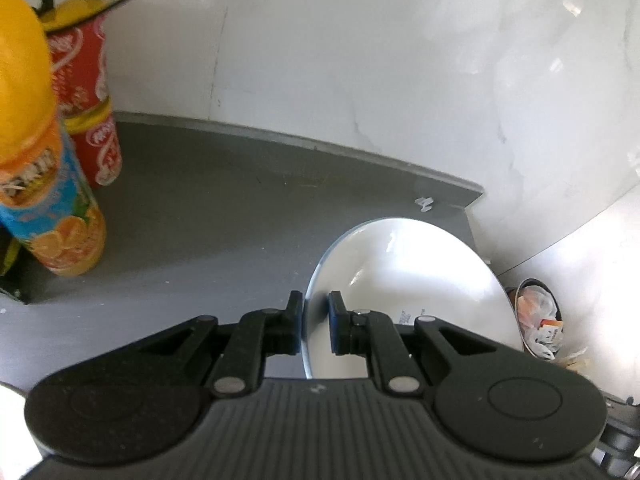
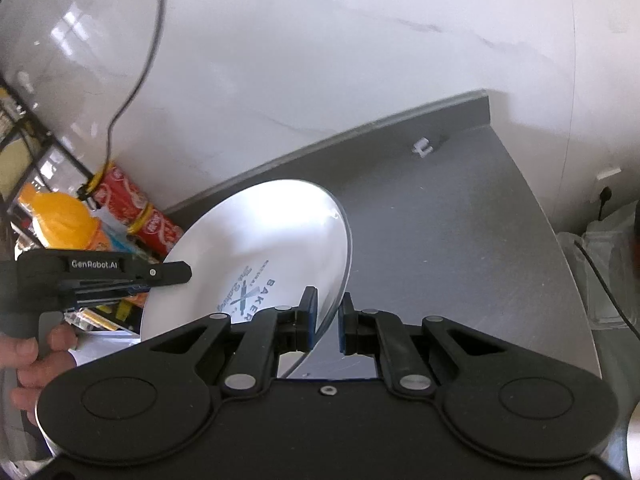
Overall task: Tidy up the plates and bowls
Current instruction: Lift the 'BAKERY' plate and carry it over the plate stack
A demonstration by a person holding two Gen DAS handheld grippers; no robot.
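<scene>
A white plate [image 1: 420, 272] with a printed "BAKER" logo is held tilted above the grey counter [image 1: 200, 220]. My left gripper [image 1: 314, 312] is shut on its left rim, one finger on each side of the edge. In the right wrist view the same plate [image 2: 256, 240] stretches to the left, and my right gripper [image 2: 328, 316] is shut on its right rim. The left gripper [image 2: 172, 274] shows there side-on at the plate's far edge, with a hand [image 2: 36, 356] around its handle.
An orange juice bottle [image 1: 52, 208] and stacked red cans [image 1: 92, 100] stand at the counter's left by the white marble wall. A small white clip [image 2: 423, 146] lies near the back corner. A waste bin [image 1: 538, 320] sits below, past the counter's right end. A black cable [image 2: 148, 52] hangs down the wall.
</scene>
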